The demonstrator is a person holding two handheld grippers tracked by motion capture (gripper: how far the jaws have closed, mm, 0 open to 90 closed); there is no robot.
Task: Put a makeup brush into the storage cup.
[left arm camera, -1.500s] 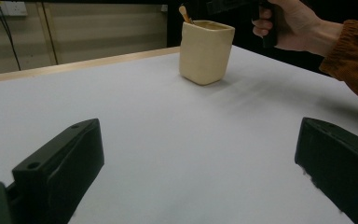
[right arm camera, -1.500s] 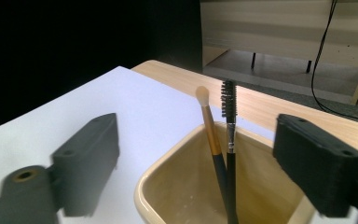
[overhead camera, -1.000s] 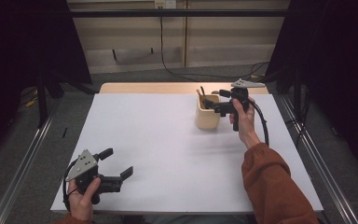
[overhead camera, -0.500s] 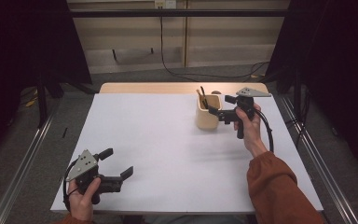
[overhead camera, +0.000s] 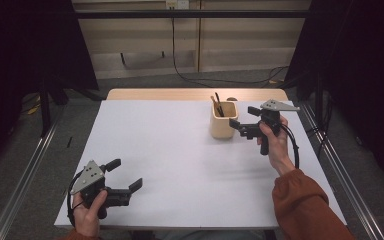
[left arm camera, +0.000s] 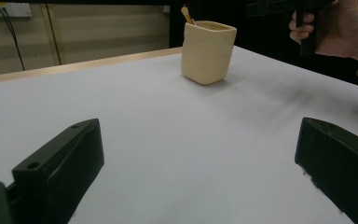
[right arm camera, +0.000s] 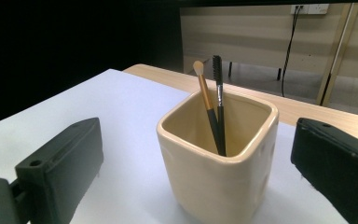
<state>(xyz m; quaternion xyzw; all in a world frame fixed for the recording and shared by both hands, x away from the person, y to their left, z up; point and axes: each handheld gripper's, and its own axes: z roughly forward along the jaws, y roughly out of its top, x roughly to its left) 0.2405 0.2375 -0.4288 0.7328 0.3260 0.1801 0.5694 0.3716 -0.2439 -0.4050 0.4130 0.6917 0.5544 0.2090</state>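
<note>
While looking down from the high view: standing toward the far right part of the white desk, a cream square cup holding two brushes. Hovering just right of the cup, the right hand-held gripper, jaws apart and pointing at the cup's side, not touching it. Gripping it from behind, the person's right hand in an orange sleeve. Resting well away from the cup, near the desk's front left corner, the left hand-held gripper, jaws spread wide and holding nothing.

While looking along the left gripper view: showing far ahead of the cup's near side, two black jaws standing wide apart over bare desk surface, with the cup well beyond them. Appearing right of the cup, the person's right hand around a dark grip.

While looking along the right gripper view: sitting close ahead and between the two open jaws, the cup, neither jaw touching its walls. Leaning inside the cup, a tan-tipped brush and a dark spiral-tipped brush, handles crossing near the cup's inner wall.
</note>
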